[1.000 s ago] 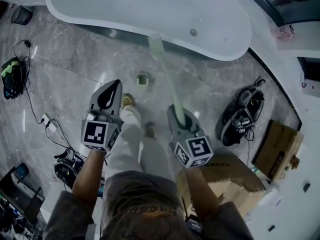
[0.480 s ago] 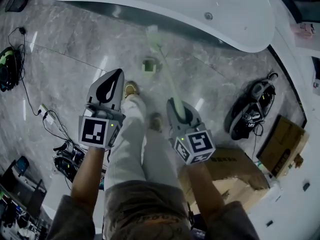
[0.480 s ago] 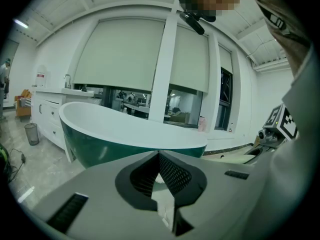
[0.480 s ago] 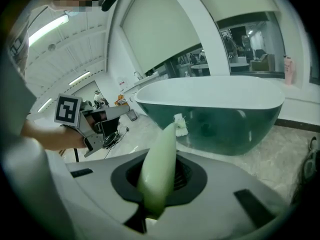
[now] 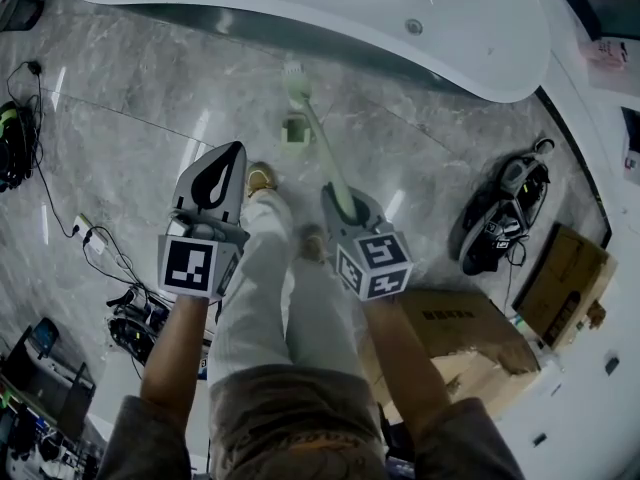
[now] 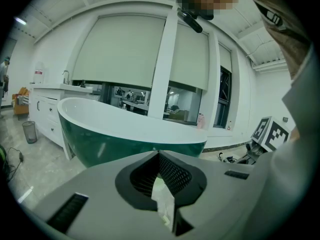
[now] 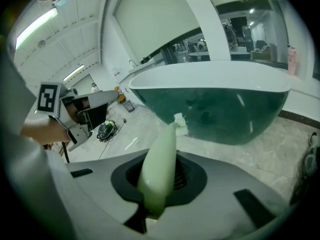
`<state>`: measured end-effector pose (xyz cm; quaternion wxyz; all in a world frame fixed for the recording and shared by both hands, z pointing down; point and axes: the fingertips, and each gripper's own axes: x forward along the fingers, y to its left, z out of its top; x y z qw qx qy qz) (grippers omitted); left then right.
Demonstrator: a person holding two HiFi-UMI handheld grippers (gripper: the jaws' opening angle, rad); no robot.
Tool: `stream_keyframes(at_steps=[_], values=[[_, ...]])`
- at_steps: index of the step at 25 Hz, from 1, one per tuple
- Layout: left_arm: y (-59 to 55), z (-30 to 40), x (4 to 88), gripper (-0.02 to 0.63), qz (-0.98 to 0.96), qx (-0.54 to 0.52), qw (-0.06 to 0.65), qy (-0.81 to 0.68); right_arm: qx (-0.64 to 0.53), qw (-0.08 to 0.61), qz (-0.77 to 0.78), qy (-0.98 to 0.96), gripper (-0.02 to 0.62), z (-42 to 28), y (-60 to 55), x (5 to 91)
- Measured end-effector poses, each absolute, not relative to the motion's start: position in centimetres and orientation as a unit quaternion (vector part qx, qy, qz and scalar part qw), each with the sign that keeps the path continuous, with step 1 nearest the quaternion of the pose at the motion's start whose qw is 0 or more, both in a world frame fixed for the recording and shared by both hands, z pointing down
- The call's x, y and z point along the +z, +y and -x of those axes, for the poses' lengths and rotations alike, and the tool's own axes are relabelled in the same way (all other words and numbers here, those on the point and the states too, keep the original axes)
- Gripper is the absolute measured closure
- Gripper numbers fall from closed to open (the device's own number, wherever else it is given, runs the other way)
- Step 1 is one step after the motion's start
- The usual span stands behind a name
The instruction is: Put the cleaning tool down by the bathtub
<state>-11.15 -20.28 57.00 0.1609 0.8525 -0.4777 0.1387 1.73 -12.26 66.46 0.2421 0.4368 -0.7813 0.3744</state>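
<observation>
Head view: the right gripper [image 5: 343, 200] is clamped on the handle end of the one cleaning tool [image 5: 318, 138]. Its bristle head hangs over the floor just short of the one bathtub [image 5: 300, 13], near a single small green holder [image 5: 293, 129].

Left gripper view: the left gripper [image 5: 222, 168] is pinched together, nothing in it.

Right gripper view: long handle, held at the very end. If the head lands first, I reckon it levers loose or knocks the tub.

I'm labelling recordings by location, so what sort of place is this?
Probably a bathroom set-up in a showroom or lab, not a home. A freestanding oval bathtub, white inside and green outside, stands on a grey marble-tile floor, with brown cardboard boxes left beside it.
</observation>
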Motion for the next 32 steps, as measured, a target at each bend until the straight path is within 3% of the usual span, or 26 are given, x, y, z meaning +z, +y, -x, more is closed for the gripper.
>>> stream_keyframes(at_steps=[19,32], values=[[-22.3,11.9,60.4,0.604,-0.854,0.15,0.18,-0.464,0.5,0.353,-0.418,-0.671,0.563,-1.3,-12.1,82.7],[-22.2,12.4,62.2,0.604,-0.85,0.16,0.195,-0.462,0.563,0.385,-0.397,-0.614,0.566,-0.7,-12.2,87.5]])
